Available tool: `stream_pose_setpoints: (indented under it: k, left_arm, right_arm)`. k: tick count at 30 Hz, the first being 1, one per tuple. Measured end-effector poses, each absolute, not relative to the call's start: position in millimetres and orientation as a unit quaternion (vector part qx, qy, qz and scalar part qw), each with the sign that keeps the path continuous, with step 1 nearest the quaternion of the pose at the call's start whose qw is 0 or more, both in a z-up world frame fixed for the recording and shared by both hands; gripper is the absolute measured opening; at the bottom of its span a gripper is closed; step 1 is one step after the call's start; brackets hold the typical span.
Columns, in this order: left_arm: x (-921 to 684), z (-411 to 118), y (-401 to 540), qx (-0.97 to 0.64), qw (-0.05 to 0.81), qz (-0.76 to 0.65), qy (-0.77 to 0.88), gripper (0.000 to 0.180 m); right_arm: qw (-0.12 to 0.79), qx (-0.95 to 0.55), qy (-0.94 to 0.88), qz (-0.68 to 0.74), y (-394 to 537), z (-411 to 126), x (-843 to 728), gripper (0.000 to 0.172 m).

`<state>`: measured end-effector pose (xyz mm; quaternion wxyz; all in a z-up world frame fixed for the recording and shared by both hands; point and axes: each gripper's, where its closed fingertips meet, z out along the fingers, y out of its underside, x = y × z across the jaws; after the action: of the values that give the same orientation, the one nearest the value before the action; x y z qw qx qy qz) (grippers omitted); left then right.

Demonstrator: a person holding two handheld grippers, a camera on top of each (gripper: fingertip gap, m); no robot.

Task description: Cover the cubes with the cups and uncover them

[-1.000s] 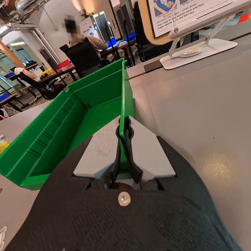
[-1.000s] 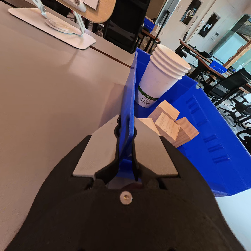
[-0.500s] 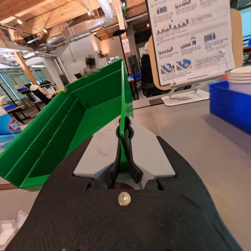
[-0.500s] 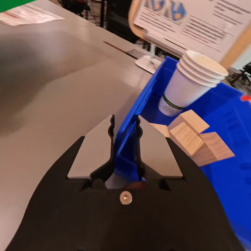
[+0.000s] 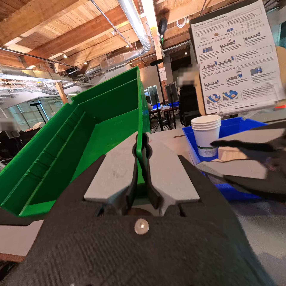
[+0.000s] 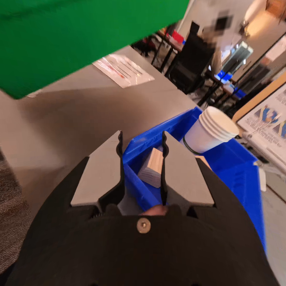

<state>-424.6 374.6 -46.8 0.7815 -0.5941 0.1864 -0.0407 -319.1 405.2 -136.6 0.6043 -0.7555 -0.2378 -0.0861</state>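
Observation:
My left gripper (image 5: 141, 139) is shut on the right wall of an empty green bin (image 5: 92, 139) and holds it tilted up off the grey table (image 5: 170, 144). The green bin fills the upper left of the right wrist view (image 6: 77, 38). My right gripper (image 6: 141, 136) is open above the near corner of a blue bin (image 6: 224, 162), and its pads do not press the wall. It also shows in the left wrist view (image 5: 204, 154). The blue bin holds a nested stack of white paper cups (image 6: 212, 133) and wooden cubes (image 6: 154, 164).
An instruction board on a white stand (image 5: 232, 61) rises behind the blue bin (image 5: 229, 128). A sheet in a clear sleeve (image 6: 123, 71) lies on the table beyond the green bin. Desks and chairs stand farther back.
My right gripper opened and let go of the blue bin's wall, then swung round over its corner. My left gripper raised and tilted the green bin, still pinched by its wall.

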Motion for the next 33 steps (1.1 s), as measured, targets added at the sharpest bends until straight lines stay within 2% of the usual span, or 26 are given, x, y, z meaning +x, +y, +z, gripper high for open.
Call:
stream_pose_setpoints:
  k: [1, 4, 6, 8, 17, 21, 27, 33]
  left_arm:
    - [-428, -47, 372, -0.594, 0.782, -0.041, 0.185, 0.001]
    - [-431, -46, 366, -0.593, 0.782, -0.041, 0.187, 0.001]
    - [-428, -42, 360, -0.587, 0.785, -0.045, 0.192, 0.000]
    - [-422, -33, 352, -0.577, 0.790, -0.051, 0.199, 0.000]
    - [-308, 26, 269, -0.486, 0.812, -0.119, 0.301, 0.001]
    - [-231, 33, 225, -0.446, 0.801, -0.166, 0.363, 0.001]
    - [-109, -4, 170, -0.422, 0.754, -0.227, 0.450, 0.002]
    - [-13, -79, 135, -0.443, 0.681, -0.266, 0.518, 0.002]
  right_arm:
    - [0.614, -0.744, -0.250, -0.080, 391, -128, -321, 0.051]
    - [0.635, -0.723, -0.269, -0.039, 344, -112, -310, 0.029]
    - [0.635, -0.725, -0.265, -0.028, 316, -113, -281, 0.025]
    - [0.633, -0.733, -0.248, -0.024, 296, -121, -238, 0.009]
    - [0.595, -0.796, -0.106, -0.037, 210, -163, -23, 0.022]
    - [0.594, -0.800, -0.055, -0.066, 170, -165, 39, 0.023]
    - [0.618, -0.784, 0.009, -0.066, 126, -152, 92, 0.023]
    - [0.616, -0.784, 0.035, -0.073, 106, -156, 116, 0.024]
